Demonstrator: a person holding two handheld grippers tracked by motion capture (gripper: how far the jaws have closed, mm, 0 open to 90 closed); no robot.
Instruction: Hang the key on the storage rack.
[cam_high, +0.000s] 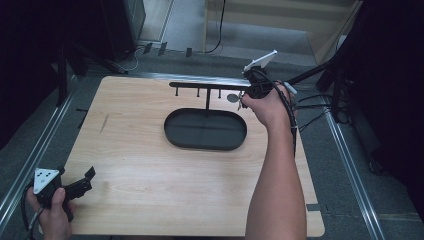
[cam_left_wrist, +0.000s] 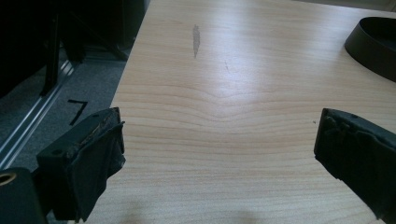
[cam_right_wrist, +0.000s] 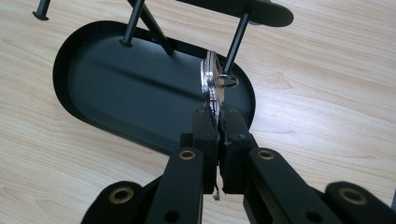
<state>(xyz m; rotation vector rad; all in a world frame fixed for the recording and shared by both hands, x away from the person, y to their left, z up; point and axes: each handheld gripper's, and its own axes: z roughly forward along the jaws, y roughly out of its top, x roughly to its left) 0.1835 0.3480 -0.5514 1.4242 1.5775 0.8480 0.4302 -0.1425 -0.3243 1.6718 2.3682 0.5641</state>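
My right claw is clamped on a silver key, its ring right at the rack's end peg, above the black tray. My left claw rests apart, well away over the near tabletop corner.

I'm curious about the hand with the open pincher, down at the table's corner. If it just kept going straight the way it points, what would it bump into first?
Probably nothing soon. The left gripper points across bare wooden table; the black tray sits off to one side, though depth is hard to judge.
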